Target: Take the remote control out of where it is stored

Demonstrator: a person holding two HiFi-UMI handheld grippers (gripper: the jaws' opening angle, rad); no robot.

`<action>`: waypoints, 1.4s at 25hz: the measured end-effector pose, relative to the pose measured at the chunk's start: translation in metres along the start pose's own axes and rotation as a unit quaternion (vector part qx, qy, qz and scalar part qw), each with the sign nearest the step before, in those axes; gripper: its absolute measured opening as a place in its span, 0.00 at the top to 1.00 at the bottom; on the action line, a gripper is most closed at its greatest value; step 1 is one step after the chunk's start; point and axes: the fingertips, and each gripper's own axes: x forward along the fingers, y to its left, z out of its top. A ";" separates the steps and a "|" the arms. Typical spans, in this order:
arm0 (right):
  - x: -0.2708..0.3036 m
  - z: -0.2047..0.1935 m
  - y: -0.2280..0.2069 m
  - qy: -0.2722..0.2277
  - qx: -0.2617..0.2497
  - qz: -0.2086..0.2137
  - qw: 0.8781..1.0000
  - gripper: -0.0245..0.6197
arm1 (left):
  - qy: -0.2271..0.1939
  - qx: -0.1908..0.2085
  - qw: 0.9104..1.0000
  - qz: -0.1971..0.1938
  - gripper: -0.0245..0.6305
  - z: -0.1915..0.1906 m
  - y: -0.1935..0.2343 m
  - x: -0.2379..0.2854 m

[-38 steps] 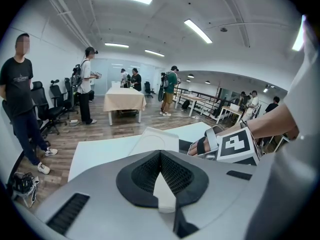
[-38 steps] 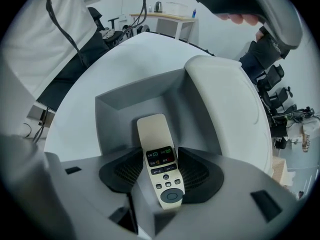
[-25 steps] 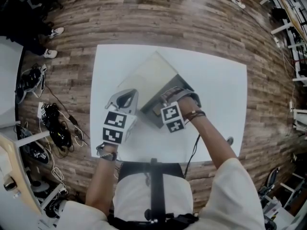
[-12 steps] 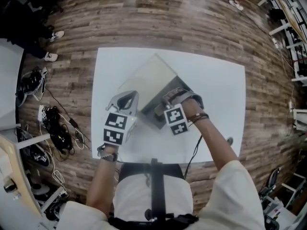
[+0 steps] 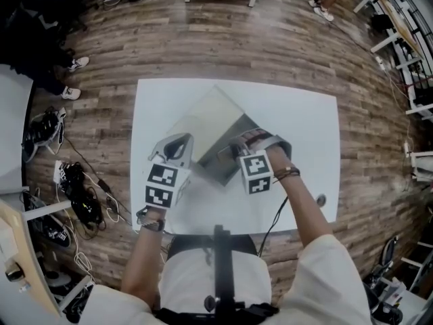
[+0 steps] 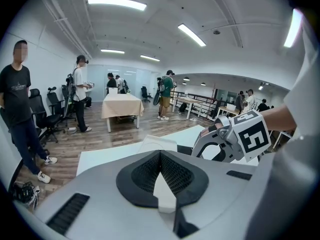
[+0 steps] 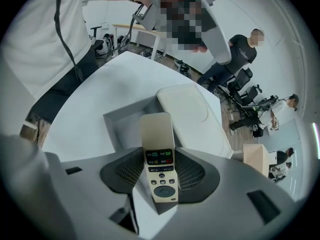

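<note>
right gripper (image 7: 160, 155): fingers closed on the remote (image 7: 159, 159), one pad on each long edge
remote: button end sits between the pads, plain end sticks out past the fingertips, in line with the fingers
remote position: over the open grey box (image 7: 120, 126); can't tell if the far end touches the box
box: on the white table (image 5: 298, 120), near the middle, turned at an angle to the table edges
lid (image 7: 185, 109): pale, rounded corners, lies along the far side of the box
left gripper (image 6: 160, 156): fingertips together, nothing between them; only a bit of white table shows in the gap behind the tips
left gripper position: head view puts it just left of the box, beside the lid edge
surroundings: wood floor, people (image 6: 15, 104) standing well away from the table
</note>
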 end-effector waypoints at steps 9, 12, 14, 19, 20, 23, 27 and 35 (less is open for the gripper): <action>-0.036 0.000 -0.012 -0.027 0.096 -0.051 0.994 0.65 | -0.019 0.022 1.000 -0.006 0.96 0.014 0.002 -0.015; -0.048 -0.005 -0.017 -0.039 0.136 -0.083 0.986 0.65 | -0.028 0.029 0.999 -0.008 0.96 0.022 0.001 -0.023; -0.058 -0.007 -0.018 -0.049 0.164 -0.095 0.981 0.65 | -0.034 0.033 0.999 -0.011 0.96 0.028 -0.001 -0.029; -0.077 -0.012 -0.017 -0.073 0.227 -0.116 0.964 0.65 | -0.045 0.044 0.998 -0.014 0.96 0.034 -0.003 -0.037; -0.080 -0.013 -0.017 -0.080 0.241 -0.121 0.960 0.65 | -0.046 0.046 0.998 -0.015 0.96 0.035 -0.004 -0.039; -0.092 -0.013 -0.017 -0.107 0.283 -0.136 0.943 0.65 | -0.050 0.052 0.997 -0.014 0.96 0.038 -0.007 -0.045; -0.112 -0.012 -0.018 -0.141 0.326 -0.157 0.921 0.65 | -0.065 0.059 0.996 -0.013 0.96 0.050 -0.010 -0.055; -0.162 -0.006 -0.026 -0.240 0.414 -0.210 0.853 0.65 | -0.099 0.068 0.993 -0.007 0.96 0.072 -0.017 -0.077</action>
